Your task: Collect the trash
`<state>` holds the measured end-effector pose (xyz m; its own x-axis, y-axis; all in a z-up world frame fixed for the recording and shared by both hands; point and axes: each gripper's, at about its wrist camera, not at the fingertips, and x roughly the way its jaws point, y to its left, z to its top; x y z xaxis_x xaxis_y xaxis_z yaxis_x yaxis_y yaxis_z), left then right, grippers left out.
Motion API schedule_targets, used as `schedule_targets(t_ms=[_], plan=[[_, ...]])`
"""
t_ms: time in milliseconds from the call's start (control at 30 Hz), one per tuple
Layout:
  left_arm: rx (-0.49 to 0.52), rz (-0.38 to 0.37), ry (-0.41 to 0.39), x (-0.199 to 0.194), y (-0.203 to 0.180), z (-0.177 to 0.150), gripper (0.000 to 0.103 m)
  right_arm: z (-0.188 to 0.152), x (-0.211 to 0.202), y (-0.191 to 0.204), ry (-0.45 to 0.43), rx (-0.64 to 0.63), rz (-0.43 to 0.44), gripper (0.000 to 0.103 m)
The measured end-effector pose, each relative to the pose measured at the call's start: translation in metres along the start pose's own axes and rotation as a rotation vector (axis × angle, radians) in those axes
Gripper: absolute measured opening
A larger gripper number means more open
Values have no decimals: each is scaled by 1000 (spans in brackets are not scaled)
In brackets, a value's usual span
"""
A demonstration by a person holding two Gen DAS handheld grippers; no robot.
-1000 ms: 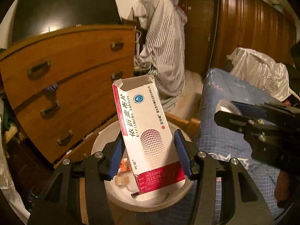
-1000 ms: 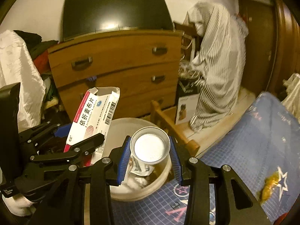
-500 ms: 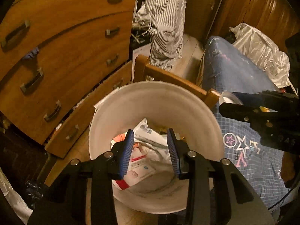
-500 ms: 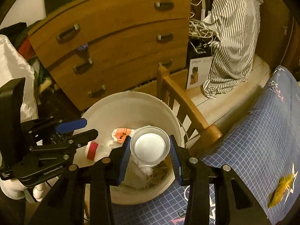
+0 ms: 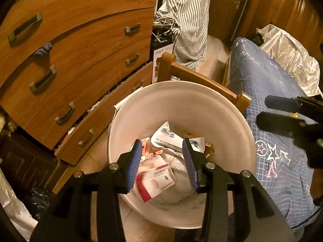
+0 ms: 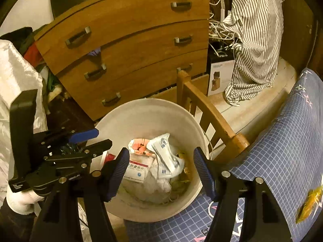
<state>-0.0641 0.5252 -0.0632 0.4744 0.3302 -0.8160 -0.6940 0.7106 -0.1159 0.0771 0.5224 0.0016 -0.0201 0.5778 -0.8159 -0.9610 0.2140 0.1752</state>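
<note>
A white round trash bin [image 5: 181, 92] stands on the floor beside the bed; it also shows in the right wrist view [image 6: 141, 109]. Inside lie a red-and-white medicine box [image 5: 155, 181], white wrappers [image 6: 167, 157] and crumpled paper. My left gripper [image 5: 162, 159] is open and empty above the bin. My right gripper [image 6: 161, 171] is open and empty above the bin too. The white round lid it held is not in sight. The left gripper shows at the left of the right wrist view [image 6: 88, 139].
A wooden chest of drawers [image 5: 80, 40] stands behind the bin. A wooden bed rail [image 6: 210, 111] runs beside the bin. The blue checked bedsheet [image 6: 282, 151] is at right, with a yellow wrapper [image 6: 308, 203] on it. A striped cloth [image 6: 256, 30] hangs behind.
The left gripper let go of the medicine box, which now lies in the bin. The right gripper opened and the white round lid is gone from it.
</note>
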Motion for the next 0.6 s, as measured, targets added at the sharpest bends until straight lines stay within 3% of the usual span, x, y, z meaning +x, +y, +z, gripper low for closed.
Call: schedule_targets(t_ms=[133, 367, 500, 600], plan=[[-11, 11, -59, -17, -1, -9, 56, -12, -18, -2, -69, 7, -6, 71], [-69, 72, -287, -82, -8, -41, 95, -61, -72, 8, -256, -27, -38, 81], [-118, 86, -368, -110, -12, -61, 97, -94, -102, 13, -328, -35, -39, 84], [-149, 43, -404, -126, -17, -79, 97, -121, -125, 14, -366, -37, -44, 88]])
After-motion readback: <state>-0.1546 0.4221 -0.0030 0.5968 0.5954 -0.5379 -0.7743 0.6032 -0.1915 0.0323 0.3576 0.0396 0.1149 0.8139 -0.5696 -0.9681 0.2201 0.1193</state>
